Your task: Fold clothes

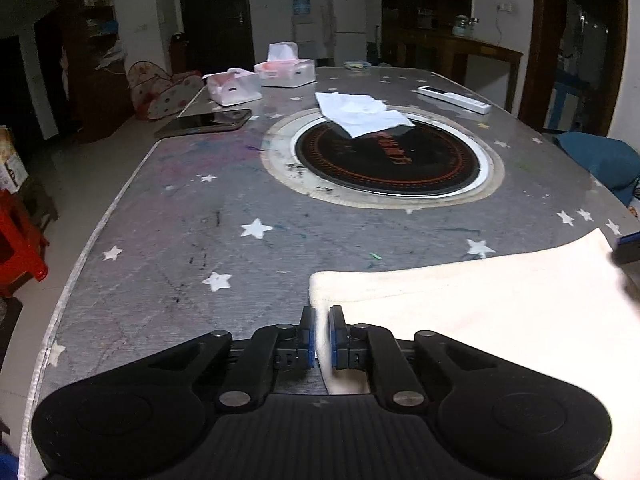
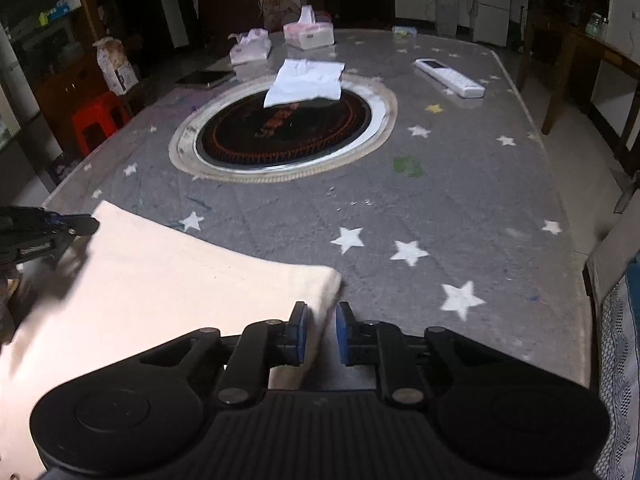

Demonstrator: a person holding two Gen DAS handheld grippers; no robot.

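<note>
— Lying flat at the near edge of the star-patterned table (image 1: 160,208) is a cream garment (image 1: 480,312); how is it held?

— Its left corner is pinched between the nearly closed fingers of the left gripper (image 1: 322,334). On the other side, the cloth's edge is seen between the slightly parted fingers of the right gripper (image 2: 322,332); a firm grip cannot be confirmed.

— And farther back?

— A white folded cloth (image 2: 306,82) is laid over the round cooktop (image 2: 280,132).

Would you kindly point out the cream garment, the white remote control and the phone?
cream garment (image 1: 480,304): left wrist view, middle of its flat top.
white remote control (image 2: 450,73): right wrist view, middle of its body.
phone (image 1: 204,123): left wrist view, centre of its dark screen.
</note>
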